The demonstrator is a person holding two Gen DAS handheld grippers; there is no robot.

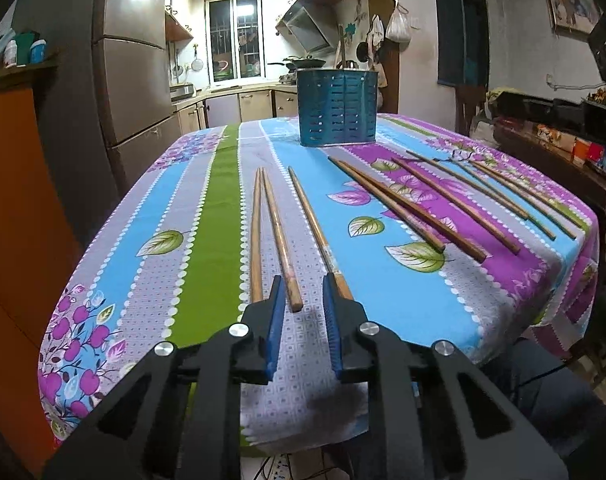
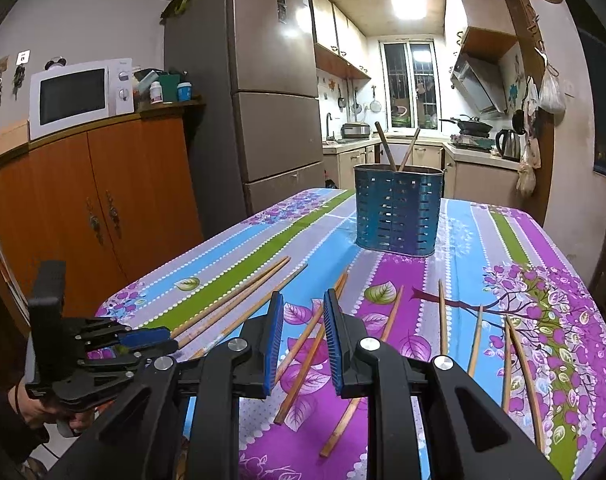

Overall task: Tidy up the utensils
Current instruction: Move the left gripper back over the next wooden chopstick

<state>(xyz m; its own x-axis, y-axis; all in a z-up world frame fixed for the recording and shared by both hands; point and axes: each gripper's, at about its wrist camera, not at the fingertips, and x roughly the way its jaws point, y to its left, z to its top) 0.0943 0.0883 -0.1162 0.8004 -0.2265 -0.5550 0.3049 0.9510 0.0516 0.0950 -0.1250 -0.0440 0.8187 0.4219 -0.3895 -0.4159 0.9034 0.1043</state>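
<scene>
Several wooden chopsticks lie loose on the patterned tablecloth (image 1: 215, 200). A blue slotted utensil holder (image 1: 337, 108) stands at the table's far end; in the right wrist view the holder (image 2: 397, 210) has two chopsticks (image 2: 395, 148) standing in it. My left gripper (image 1: 303, 284) is open and empty, its blue pads either side of the near end of a chopstick (image 1: 281, 236) on the cloth. My right gripper (image 2: 303, 300) is open and empty, above a pair of chopsticks (image 2: 309, 344). The left gripper (image 2: 151, 340) also shows at the right wrist view's lower left.
A tall fridge (image 2: 271, 92) and an orange cabinet (image 2: 95, 208) with a microwave (image 2: 79, 96) stand left of the table. A kitchen with counter and stove (image 2: 471, 136) lies beyond. The table's near edge (image 1: 263, 420) is just under my left gripper.
</scene>
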